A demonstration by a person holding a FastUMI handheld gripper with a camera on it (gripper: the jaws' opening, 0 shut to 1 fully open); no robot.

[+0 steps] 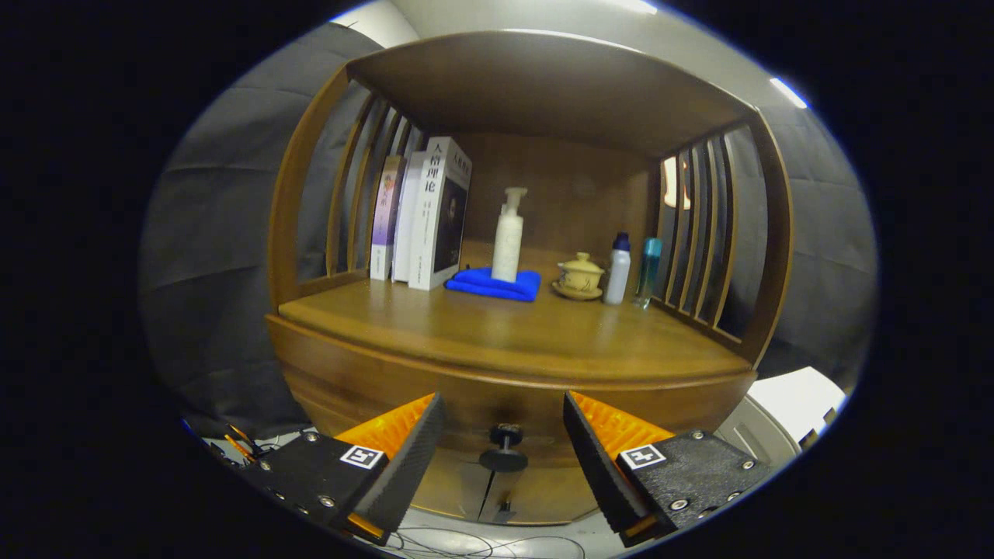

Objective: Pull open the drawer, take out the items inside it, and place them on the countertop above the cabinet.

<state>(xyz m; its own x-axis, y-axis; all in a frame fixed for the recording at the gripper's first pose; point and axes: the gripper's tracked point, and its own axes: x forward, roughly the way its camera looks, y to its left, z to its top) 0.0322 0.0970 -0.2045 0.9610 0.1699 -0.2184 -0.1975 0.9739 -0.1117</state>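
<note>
A wooden cabinet stands ahead, its drawer front (435,388) closed below the countertop (505,330). A dark round knob (504,450) sticks out of the drawer front. My gripper (504,411) is open, and the knob sits in the gap between the two fingers without touching either. The drawer's contents are hidden.
On the countertop toward the back stand several books (427,213), a white pump bottle (509,237) on a folded blue cloth (495,284), a small lidded cup (579,274) on a saucer, a white bottle (619,268) and a teal bottle (648,268). Slatted sides and a top board enclose the shelf. Cables lie on the floor below.
</note>
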